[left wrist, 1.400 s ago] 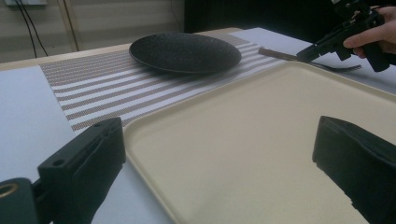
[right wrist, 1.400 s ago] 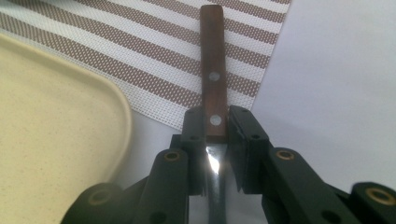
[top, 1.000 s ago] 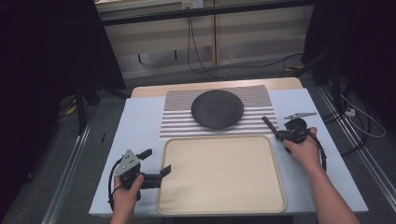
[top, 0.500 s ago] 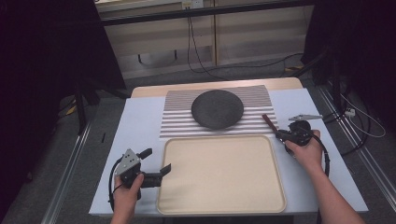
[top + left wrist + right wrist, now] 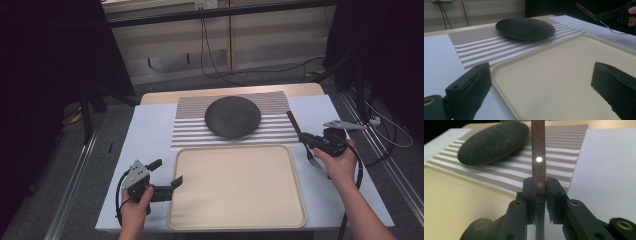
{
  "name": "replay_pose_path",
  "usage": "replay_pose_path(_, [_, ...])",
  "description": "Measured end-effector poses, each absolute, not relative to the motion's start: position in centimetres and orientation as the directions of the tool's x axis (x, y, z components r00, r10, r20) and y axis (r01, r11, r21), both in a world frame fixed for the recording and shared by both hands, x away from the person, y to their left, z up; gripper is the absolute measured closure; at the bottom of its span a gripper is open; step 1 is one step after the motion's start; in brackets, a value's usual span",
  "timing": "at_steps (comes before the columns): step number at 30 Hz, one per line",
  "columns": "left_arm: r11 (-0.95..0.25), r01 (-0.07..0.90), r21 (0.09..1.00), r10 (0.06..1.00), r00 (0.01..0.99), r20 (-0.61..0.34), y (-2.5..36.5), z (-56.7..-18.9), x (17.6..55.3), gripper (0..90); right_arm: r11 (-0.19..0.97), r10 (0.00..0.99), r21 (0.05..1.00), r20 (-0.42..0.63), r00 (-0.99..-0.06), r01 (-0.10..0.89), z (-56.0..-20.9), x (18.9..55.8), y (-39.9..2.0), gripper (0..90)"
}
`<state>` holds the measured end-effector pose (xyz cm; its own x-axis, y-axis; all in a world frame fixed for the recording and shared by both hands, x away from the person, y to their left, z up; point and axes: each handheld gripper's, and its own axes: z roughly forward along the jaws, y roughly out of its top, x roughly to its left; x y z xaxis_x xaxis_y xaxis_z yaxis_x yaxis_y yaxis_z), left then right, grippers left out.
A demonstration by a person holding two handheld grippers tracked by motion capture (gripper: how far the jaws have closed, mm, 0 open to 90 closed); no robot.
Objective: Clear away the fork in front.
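A fork (image 5: 293, 122) with a brown wooden handle is clamped in my right gripper (image 5: 306, 138), right of the tray's far corner. Its handle points towards the placemat and its metal tines (image 5: 314, 161) trail back under the hand. In the right gripper view the jaws are shut on the handle (image 5: 538, 150) at my right gripper (image 5: 540, 187). My left gripper (image 5: 167, 172) stands open at the left edge of the beige tray (image 5: 235, 200), nothing between its jaws. In the left gripper view my left gripper (image 5: 541, 72) straddles the tray's rim (image 5: 499, 68).
A dark round plate (image 5: 233, 116) rests on a striped placemat (image 5: 190, 127) beyond the tray. White sheet (image 5: 150, 135) covers the table. Cables and rails run along the floor on both sides.
My right gripper has drifted slightly to the right with the fork in it. The left gripper has stayed where it was.
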<state>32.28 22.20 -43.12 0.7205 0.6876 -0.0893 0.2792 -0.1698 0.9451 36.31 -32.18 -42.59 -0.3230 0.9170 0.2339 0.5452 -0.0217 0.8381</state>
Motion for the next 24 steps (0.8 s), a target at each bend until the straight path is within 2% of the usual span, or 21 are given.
replay_pose_path(15, [-0.169,0.277,0.946,0.677,0.730,-0.093,21.5,-42.7,32.4,3.2,-0.056,0.839,0.895,0.282,-0.466,0.442,-41.3,32.9,-28.0,78.6])
replay_pose_path(24, [-0.162,0.274,0.948,0.669,0.737,-0.099,21.1,-42.0,32.4,3.6,-0.028,0.808,0.918,0.253,-0.532,0.395,-41.1,31.8,-25.5,78.6])
